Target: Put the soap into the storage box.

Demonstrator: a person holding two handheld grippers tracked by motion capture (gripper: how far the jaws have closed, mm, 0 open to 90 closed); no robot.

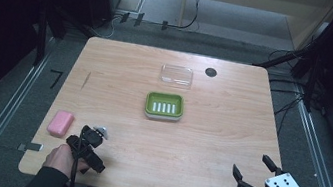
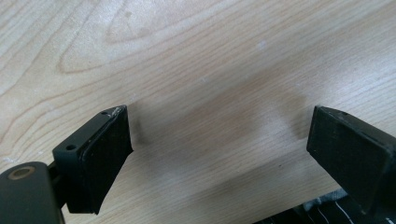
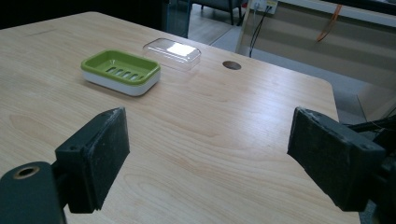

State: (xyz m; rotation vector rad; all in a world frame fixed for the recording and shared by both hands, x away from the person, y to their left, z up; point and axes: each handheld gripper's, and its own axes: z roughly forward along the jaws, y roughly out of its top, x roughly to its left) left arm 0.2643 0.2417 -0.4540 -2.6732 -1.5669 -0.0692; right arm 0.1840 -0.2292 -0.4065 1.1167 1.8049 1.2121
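A pink soap bar lies near the table's front left. Just right of it my left gripper is held low over the wood; in the left gripper view its jaws stand open over bare wood with nothing between them. A green soap dish with a white base sits mid-table, and a clear plastic lid lies just behind it. My right gripper hovers at the front right corner, open and empty, facing the dish and the lid.
The wooden table has a dark round hole near its far edge, right of the lid. Cables and dark stands lie on the floor around the table. A strip of striped fabric shows past the table's near edge.
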